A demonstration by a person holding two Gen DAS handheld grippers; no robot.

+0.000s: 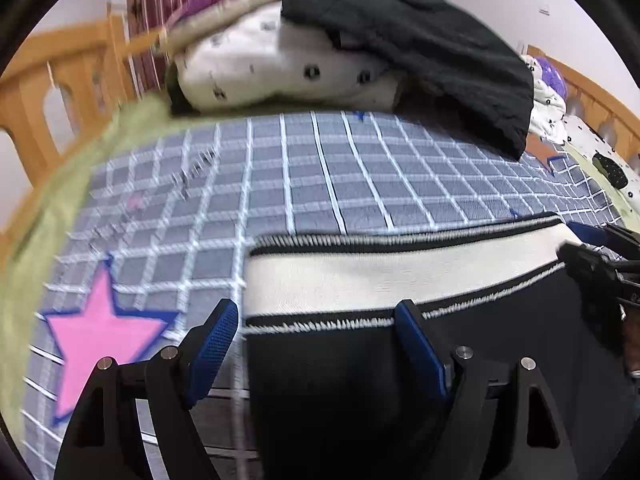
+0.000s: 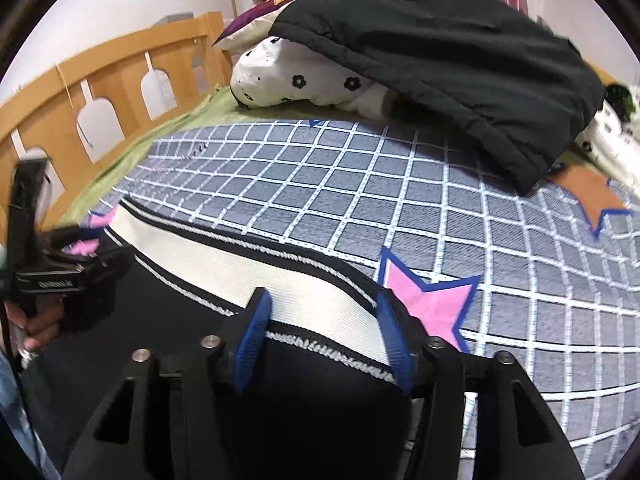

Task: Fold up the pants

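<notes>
The pants [image 1: 400,380] lie flat on the checked bedspread [image 1: 320,176], black cloth with a wide white waistband [image 1: 400,276] trimmed in black-and-white stitching. The waistband runs across the near part of the bed, its far edge facing the pillows.

The left gripper [image 1: 316,332] stands wide apart at the waistband's left end: one blue pad sits over the bare bedspread just outside the pants' side edge, the other over the black cloth. Nothing is pinched between them. The right gripper [image 2: 322,328] is also spread wide, straddling the waistband [image 2: 280,276] near its right end, beside a pink star [image 2: 432,300] printed on the spread. Whether its pads touch the cloth I cannot tell.

Beyond the waistband the bedspread is open up to a spotted white pillow [image 1: 280,68] and a black garment [image 1: 440,52] draped over it. A wooden bed rail [image 2: 80,96] bounds the left side, with a green sheet edge [image 1: 44,208] along it.

In the right view, the left gripper's body carries small printed lettering, too blurred to read.
</notes>
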